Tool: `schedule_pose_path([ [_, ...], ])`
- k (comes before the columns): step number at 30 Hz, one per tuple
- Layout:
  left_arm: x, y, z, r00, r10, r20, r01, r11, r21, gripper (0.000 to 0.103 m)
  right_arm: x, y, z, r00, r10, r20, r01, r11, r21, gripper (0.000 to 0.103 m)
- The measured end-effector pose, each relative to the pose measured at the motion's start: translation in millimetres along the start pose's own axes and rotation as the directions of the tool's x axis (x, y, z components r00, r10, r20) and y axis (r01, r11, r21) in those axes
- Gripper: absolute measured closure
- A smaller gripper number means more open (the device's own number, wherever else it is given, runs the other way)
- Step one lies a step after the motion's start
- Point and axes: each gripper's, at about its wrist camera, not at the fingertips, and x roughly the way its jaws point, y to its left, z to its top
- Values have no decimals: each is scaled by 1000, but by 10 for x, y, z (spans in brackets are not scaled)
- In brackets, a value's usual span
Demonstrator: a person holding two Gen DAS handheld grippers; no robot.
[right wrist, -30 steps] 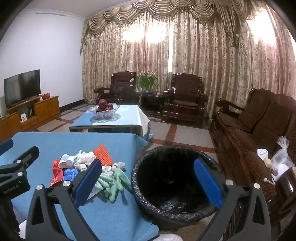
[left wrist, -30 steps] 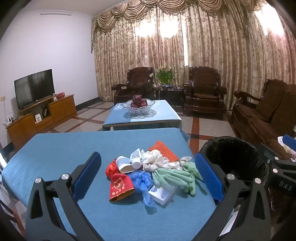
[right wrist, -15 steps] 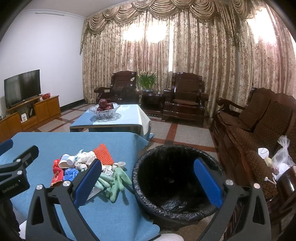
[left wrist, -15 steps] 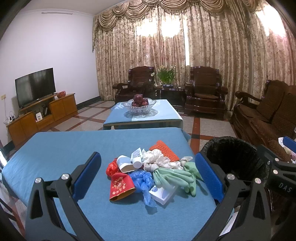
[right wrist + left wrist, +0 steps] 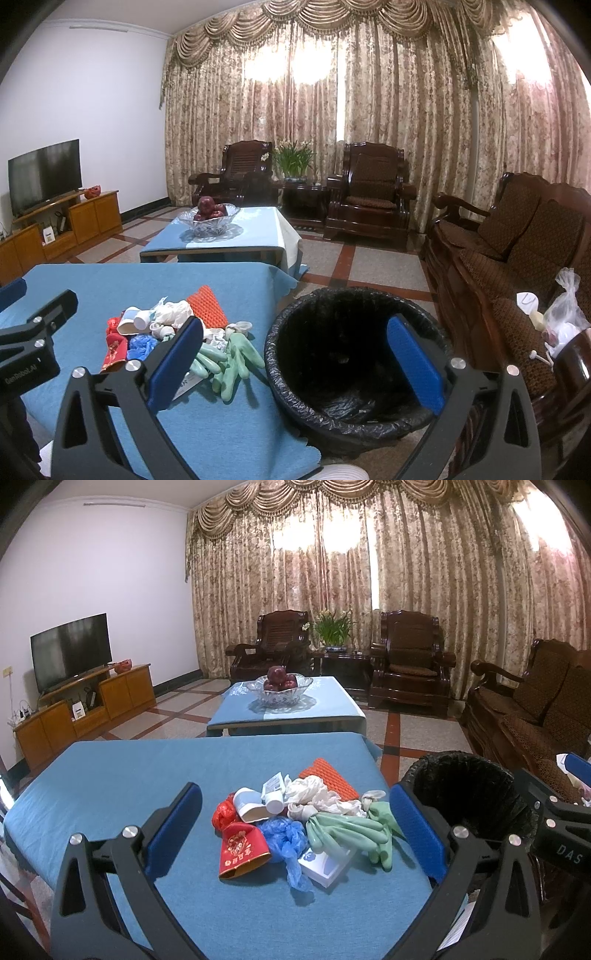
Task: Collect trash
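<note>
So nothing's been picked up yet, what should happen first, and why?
Probably lower the left gripper onto the green gloves. Both grippers are open and hold nothing, the whole trash pile lies on the blue table, and the gloves are the pile's nearest piece to the black bin beside the table.

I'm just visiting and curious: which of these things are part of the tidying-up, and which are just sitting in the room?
Part of the job:
- green rubber gloves
- blue plastic bag
- red packet
- white paper cup
- orange mesh pad
- black-lined bin

Just lying about:
- fruit bowl
- television
- potted plant
- armchairs
</note>
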Motion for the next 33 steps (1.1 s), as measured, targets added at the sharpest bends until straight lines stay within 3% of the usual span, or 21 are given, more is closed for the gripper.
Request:
schedule_pose_path([
  [33, 1, 0, 4, 1000, 0, -4, 0, 1000, -2, 5, 34, 12, -21, 1000, 2, -4, -2, 1000, 4, 6],
])
